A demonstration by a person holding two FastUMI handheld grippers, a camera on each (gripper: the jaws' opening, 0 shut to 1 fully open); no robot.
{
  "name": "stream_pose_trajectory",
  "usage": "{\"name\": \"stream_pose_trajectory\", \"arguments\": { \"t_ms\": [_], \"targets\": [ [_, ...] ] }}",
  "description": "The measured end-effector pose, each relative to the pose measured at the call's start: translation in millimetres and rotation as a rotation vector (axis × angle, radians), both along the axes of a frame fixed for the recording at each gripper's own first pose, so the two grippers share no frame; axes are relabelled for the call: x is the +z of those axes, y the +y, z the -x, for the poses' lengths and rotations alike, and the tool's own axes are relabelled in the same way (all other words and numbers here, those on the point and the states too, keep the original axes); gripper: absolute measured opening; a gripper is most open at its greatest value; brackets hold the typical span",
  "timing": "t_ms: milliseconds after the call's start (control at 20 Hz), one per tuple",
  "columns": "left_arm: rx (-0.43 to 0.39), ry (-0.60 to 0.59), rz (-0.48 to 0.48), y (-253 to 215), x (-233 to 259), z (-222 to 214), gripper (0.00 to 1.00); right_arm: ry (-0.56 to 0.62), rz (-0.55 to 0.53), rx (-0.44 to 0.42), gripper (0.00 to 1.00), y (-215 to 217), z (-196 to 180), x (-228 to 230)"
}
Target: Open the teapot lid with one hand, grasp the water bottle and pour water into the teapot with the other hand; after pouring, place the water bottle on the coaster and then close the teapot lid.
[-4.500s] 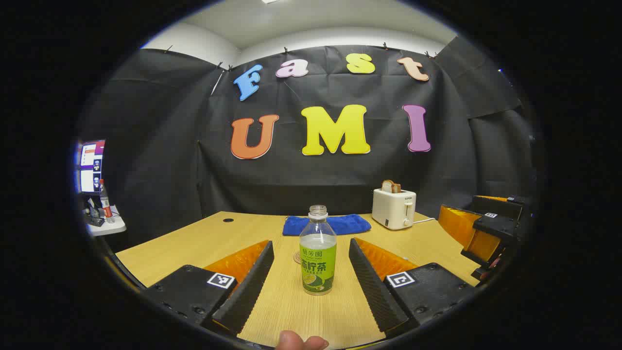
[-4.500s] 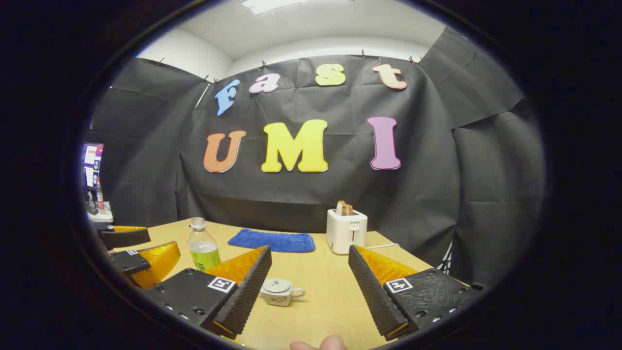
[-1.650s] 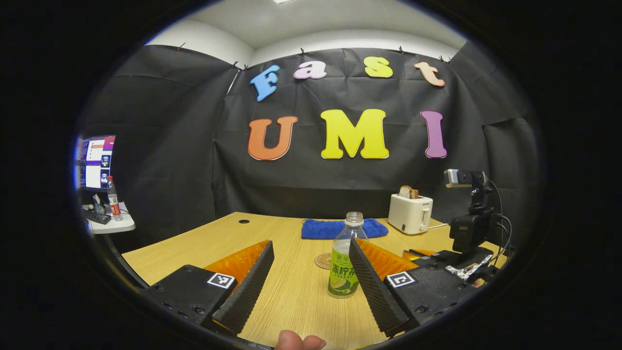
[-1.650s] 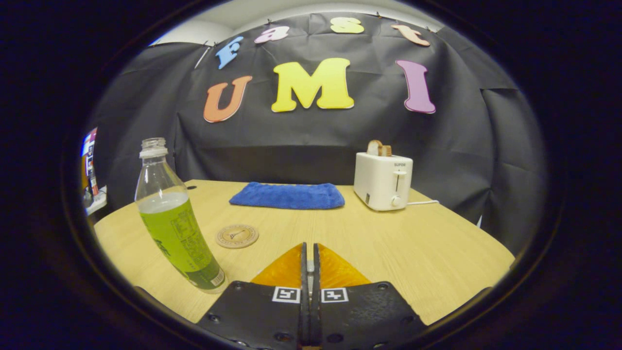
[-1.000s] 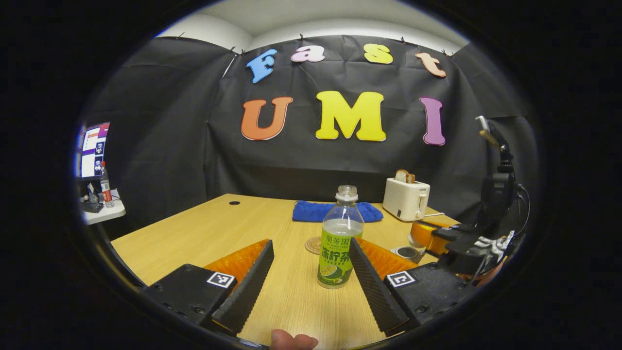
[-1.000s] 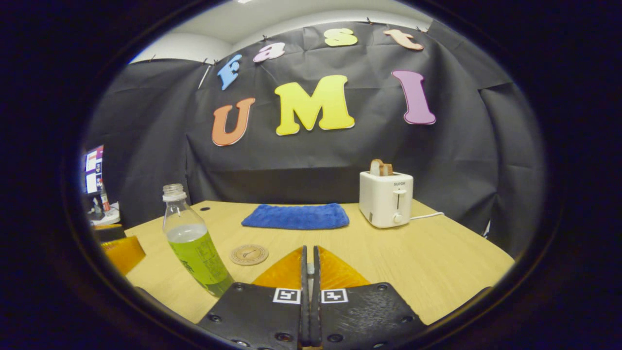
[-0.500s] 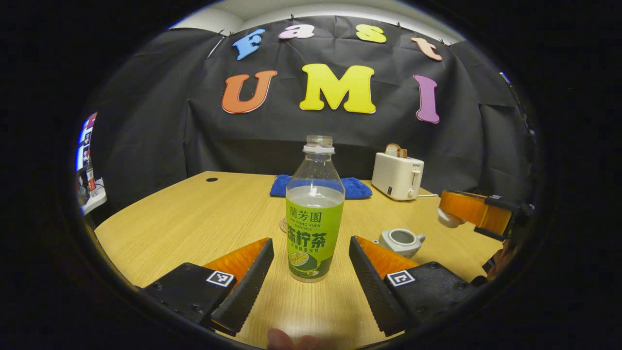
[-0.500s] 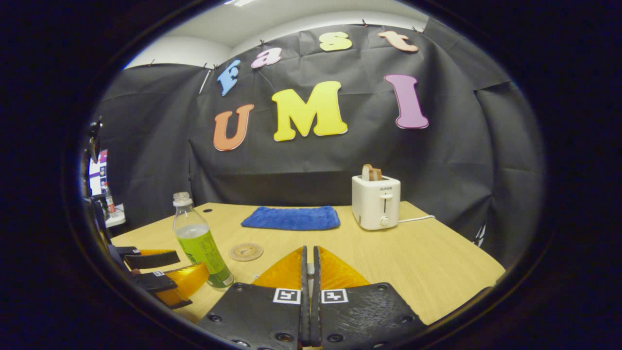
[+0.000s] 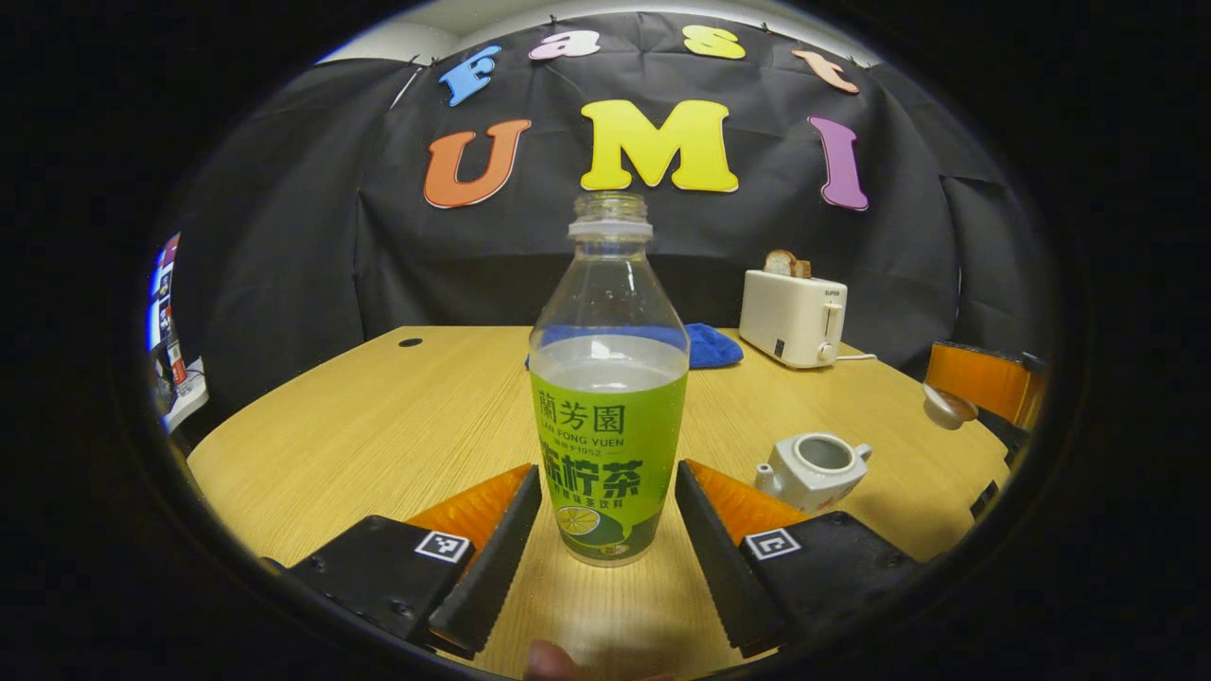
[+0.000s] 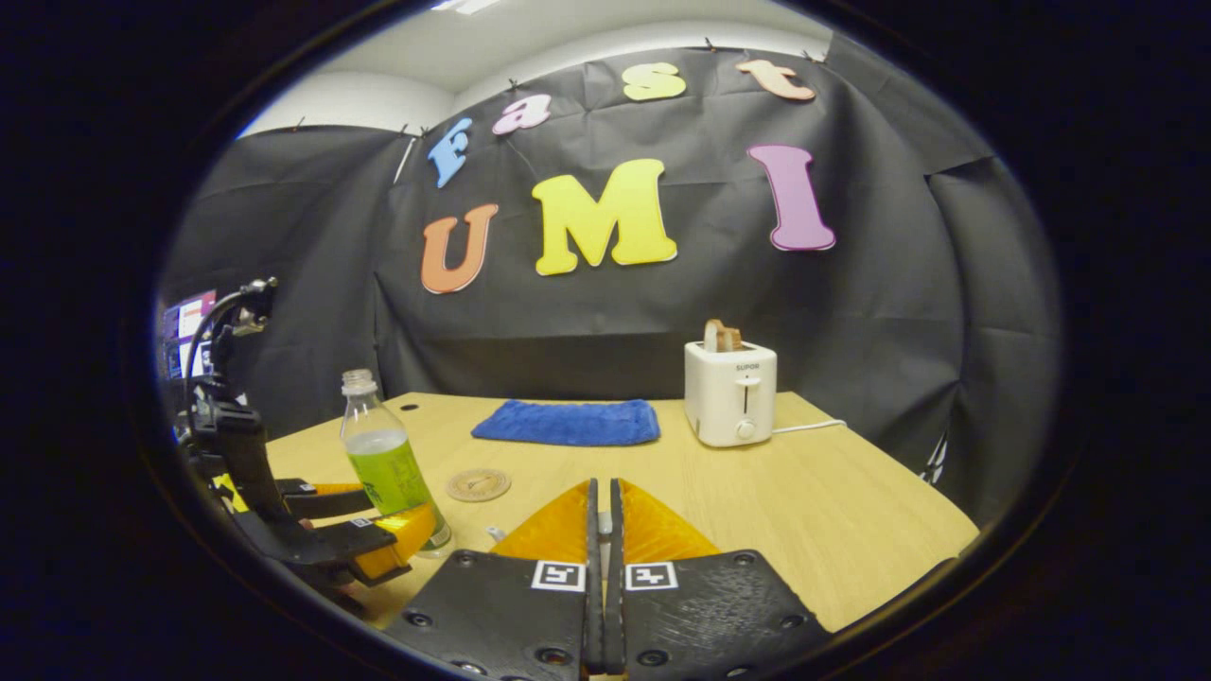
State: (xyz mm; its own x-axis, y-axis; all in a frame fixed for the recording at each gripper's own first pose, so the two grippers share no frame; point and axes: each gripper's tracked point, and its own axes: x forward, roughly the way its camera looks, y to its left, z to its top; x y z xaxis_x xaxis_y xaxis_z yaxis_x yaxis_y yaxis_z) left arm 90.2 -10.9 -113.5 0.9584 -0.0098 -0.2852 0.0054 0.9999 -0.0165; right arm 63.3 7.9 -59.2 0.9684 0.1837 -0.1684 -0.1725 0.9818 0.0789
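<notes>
Clear plastic water bottle [image 9: 609, 397] | left hand-held gripper [image 9: 605, 549] spread | right hand-held gripper [image 10: 602, 530] pressed together

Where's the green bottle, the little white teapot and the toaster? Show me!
Clear plastic bottle with green label [image 9: 608, 445]: left gripper view, on the middle of its label.
Small white ceramic teapot, lid off [image 9: 804, 478]: left gripper view, on its front wall.
White toaster holding bread [image 10: 728, 397]: right gripper view, on its front face.
</notes>
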Motion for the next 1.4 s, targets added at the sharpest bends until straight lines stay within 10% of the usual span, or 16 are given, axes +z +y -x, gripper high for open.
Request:
{"name": "stream_pose_trajectory", "arguments": {
  "t_ms": [250,1400],
  "targets": [
    [-0.011,0.029,-0.08,0.9,0.2,-1.3,0.79,-0.013,-0.005,-0.005,0.0,-9.6,1.1,7.3],
    [-0.118,0.099,-1.339,59.8,79.6,5.7,0.73,0.006,0.008,-0.071,0.01,-65.4,20.6,-5.2]
  ]
}}
